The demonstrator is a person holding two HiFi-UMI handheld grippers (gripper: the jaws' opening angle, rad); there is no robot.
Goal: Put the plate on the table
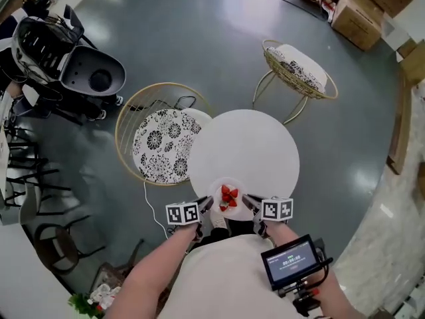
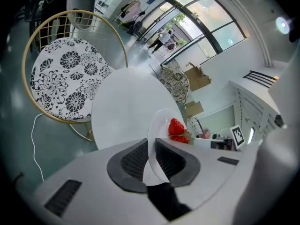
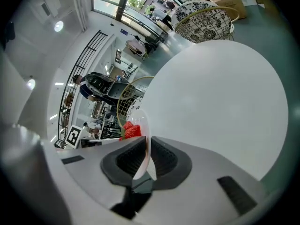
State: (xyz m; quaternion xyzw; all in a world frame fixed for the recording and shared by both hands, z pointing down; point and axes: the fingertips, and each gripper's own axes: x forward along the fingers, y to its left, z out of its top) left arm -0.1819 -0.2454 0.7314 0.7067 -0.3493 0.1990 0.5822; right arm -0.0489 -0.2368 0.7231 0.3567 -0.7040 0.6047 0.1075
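Observation:
A small clear plate [image 1: 228, 199] carrying red strawberries [image 1: 228, 196] hangs over the near edge of the round white table [image 1: 246, 151]. My left gripper [image 1: 204, 206] is shut on the plate's left rim, and my right gripper [image 1: 250, 203] is shut on its right rim. In the left gripper view the plate [image 2: 159, 135] runs edge-on between the dark pads [image 2: 136, 161], with strawberries [image 2: 176, 126] beyond. In the right gripper view the plate [image 3: 142, 130] is likewise clamped edge-on, strawberries [image 3: 130, 130] to its left and the table [image 3: 220, 97] to its right.
A gold wire chair with a black-and-white floral cushion [image 1: 161, 143] stands left of the table. A second wire chair [image 1: 299, 68] stands behind it. Cardboard boxes [image 1: 362, 8] sit at the back right, dark chairs [image 1: 66, 58] at the left. A white cable [image 1: 151, 208] lies on the floor.

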